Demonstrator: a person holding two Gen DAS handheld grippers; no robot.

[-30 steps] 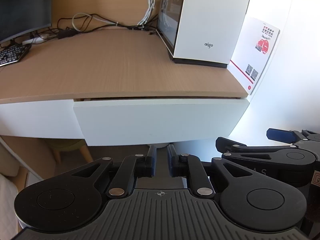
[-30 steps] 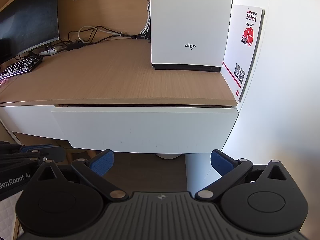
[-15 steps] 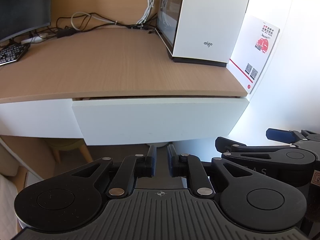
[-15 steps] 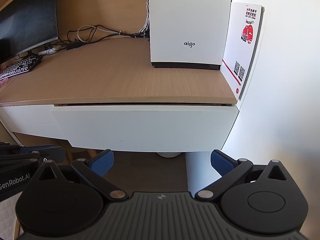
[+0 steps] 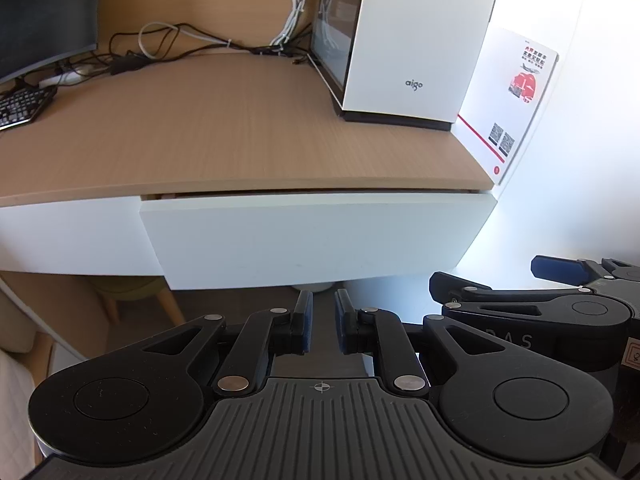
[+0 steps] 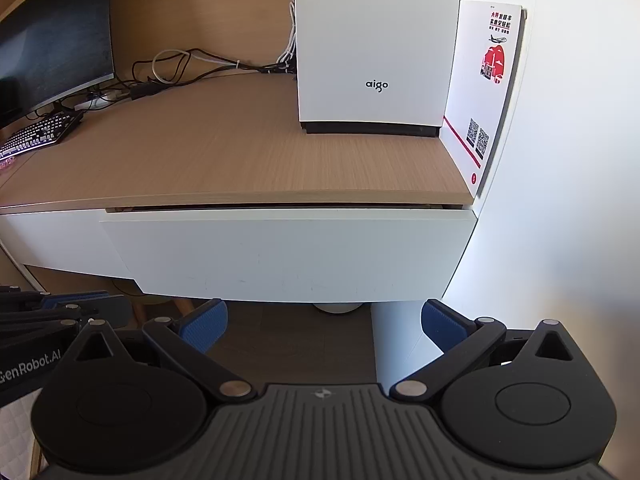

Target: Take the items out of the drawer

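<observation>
The white drawer front (image 5: 312, 236) (image 6: 288, 252) sits under the wooden desktop (image 5: 224, 132), pulled out only a sliver, with a thin dark gap along its top edge. Its contents are hidden. My left gripper (image 5: 322, 314) hangs below and in front of the drawer's lower edge, its blue pads drawn close together with nothing between them. My right gripper (image 6: 324, 320) is held at about the same height, jaws spread wide and empty. Each gripper shows at the edge of the other's view: the right gripper (image 5: 560, 276) and the left gripper (image 6: 64, 306).
A white computer case (image 6: 376, 40) stands at the desk's back right, beside a red-and-white card (image 6: 488, 80) leaning on the white wall. A monitor (image 6: 52, 40), keyboard (image 6: 40, 136) and cables (image 5: 180, 44) fill the left rear. A wooden-legged stool (image 5: 132, 292) stands under the desk.
</observation>
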